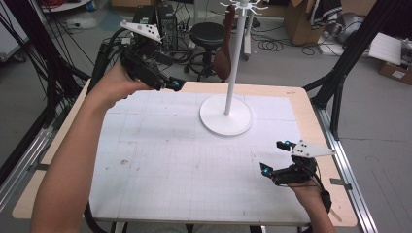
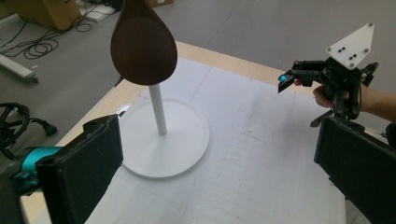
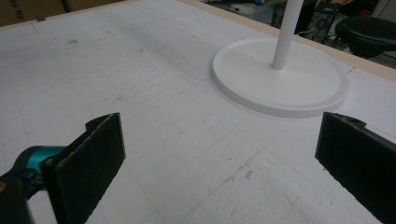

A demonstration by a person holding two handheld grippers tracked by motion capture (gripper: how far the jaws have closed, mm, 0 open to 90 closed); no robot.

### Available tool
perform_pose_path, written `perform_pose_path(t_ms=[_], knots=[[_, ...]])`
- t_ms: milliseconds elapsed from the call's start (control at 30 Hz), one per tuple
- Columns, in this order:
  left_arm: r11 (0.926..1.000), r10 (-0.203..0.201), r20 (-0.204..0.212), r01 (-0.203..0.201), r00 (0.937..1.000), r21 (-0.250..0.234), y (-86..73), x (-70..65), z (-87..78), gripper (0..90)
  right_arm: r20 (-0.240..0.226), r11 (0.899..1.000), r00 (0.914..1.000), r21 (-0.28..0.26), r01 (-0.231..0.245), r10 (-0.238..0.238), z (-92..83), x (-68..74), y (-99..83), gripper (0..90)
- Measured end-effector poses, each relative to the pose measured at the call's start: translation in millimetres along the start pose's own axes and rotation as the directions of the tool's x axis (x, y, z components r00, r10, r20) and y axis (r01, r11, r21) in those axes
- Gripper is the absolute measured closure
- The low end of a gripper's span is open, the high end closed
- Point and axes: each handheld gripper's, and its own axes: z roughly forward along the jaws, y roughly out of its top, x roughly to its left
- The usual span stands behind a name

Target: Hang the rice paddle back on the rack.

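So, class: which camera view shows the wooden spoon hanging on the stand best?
The left gripper view: the wooden spoon hangs close, its dark bowl large and unobstructed. The high view shows it small and distant beside the pole. The right gripper view gives the stand's base instead.

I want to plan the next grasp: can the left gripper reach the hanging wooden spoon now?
Probably yes: the left gripper is open, and nothing lies between it and the wooden spoon on the stand.

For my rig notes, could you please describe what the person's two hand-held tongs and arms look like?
Both the left tongs and the right tongs are black, with flat, rectangular, dark pads, teal accents near the tips and a pale three-cornered plate with small dark dots on top. Black cables trail from each. Both forearms are bare, with no sleeves in view.
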Motion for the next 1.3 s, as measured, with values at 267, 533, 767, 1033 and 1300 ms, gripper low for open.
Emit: perform_pose_path(t_ms=[267,533,767,1033,1300], knots=[[0.9997,-0.016,-0.016,0.015,0.9998,-0.02,-27.2,-4.9,-13.1,1.7,0.001,1.0,1.0,-0.004,0.004,-0.004,-0.3,0.0,0.4,0.5],[0.9988,-0.034,-0.034,0.033,0.9988,-0.037,-60.2,-11.2,-21.9,1.7,0.002,1.0,1.0,-0.002,0.0,0.0,0.5,0.4,0.6,0.5],[0.9981,-0.045,-0.047,0.043,0.9979,-0.044,-84.7,-16.2,-25.4,1.8,0.002,1.0,1.0,-0.003,0.01,-0.01,2.0,1.4,1.4,0.5],[0.9978,-0.056,-0.061,0.053,0.9966,-0.039,-109.7,-23.3,-25.3,1.8,0.0,1.0,1.0,-0.005,0.006,-0.006,1.5,1.6,1.3,0.5],[0.9974,-0.06,-0.073,0.057,0.9955,-0.044,-138.9,-30.3,-27.6,1.7,0.007,1.0,1.0,-0.012,-0.002,0.002,-0.9,-0.4,0.1,0.5]])
